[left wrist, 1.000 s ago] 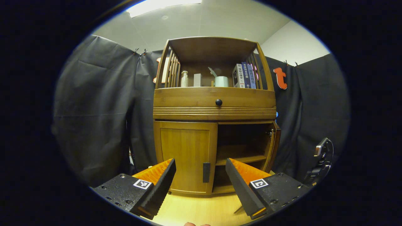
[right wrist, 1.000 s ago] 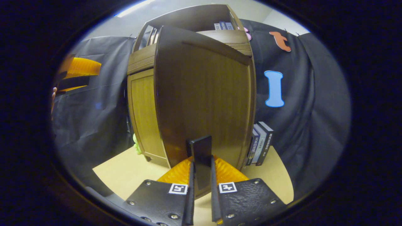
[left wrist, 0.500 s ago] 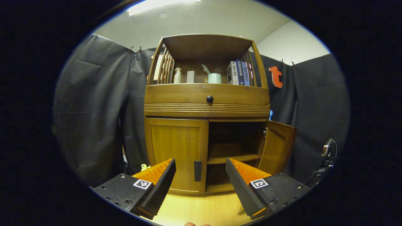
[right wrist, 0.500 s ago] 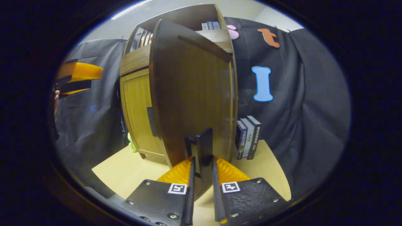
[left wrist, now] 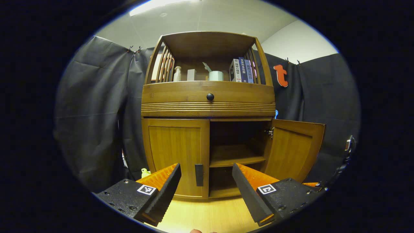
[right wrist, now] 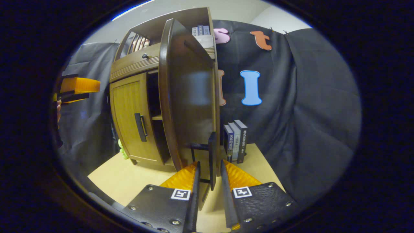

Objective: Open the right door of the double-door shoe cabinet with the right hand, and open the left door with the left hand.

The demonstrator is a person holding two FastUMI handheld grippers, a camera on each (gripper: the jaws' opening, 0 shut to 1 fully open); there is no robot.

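wooden right door (left wrist: pixel 296 149), mid-right of the frame, is swung wide, its handle (right wrist: pixel 212 158) pinched by the right gripper (right wrist: pixel 209 181); next the spread left gripper (left wrist: pixel 207 191) must be closed on the shut left door (left wrist: pixel 176 155) handle (left wrist: pixel 199 175).

black cloth (left wrist: pixel 97 113) draped the booth on every side, clipped at the top. above it ran a pale wall (left wrist: pixel 297 42) and ceiling (left wrist: pixel 200 16) with a bright light panel (left wrist: pixel 158 5), perhaps recessed. the floor (right wrist: pixel 129 174) was light wood.
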